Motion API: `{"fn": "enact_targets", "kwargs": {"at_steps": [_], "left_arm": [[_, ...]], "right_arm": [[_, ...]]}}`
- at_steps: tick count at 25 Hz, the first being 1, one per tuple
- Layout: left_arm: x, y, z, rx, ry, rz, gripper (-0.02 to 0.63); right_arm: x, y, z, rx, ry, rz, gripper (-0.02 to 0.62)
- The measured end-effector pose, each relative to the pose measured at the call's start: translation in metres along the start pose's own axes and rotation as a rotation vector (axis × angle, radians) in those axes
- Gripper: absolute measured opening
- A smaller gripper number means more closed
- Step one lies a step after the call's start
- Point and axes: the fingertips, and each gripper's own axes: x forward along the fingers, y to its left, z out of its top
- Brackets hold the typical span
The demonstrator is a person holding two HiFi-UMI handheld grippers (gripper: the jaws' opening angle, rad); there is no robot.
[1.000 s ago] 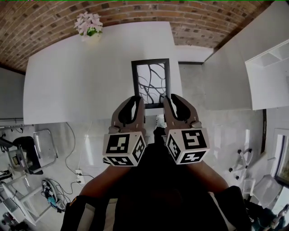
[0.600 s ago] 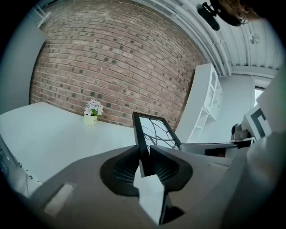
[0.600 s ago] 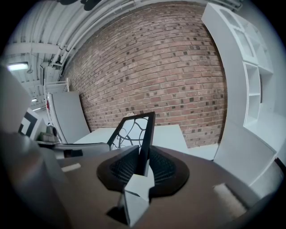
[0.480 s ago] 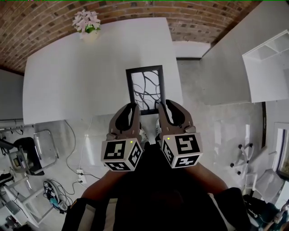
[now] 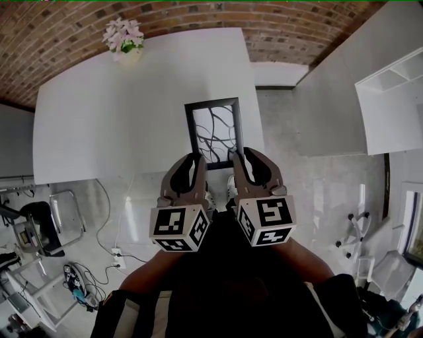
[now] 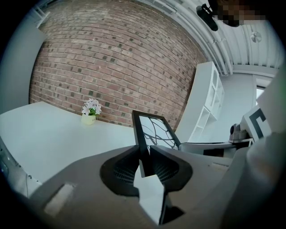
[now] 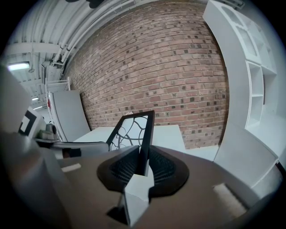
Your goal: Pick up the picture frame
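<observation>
A small pot of flowers stands at the far left corner of the white surface. The left claw is clenched on the near left edge of the black picture frame. The frame hangs over the surface's near right part, its far end tilted up clear of it. The right claw grasps the frame's near right edge. A brick wall runs behind.
</observation>
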Motion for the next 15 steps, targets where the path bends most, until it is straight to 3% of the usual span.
{"fn": "enact_targets", "kwargs": {"at_steps": [15], "left_arm": [[0.0064, -0.0035, -0.0003, -0.005, -0.001, 0.004, 0.064]], "right_arm": [[0.0026, -0.0077, 0.0000, 0.002, 0.004, 0.004, 0.067]]}}
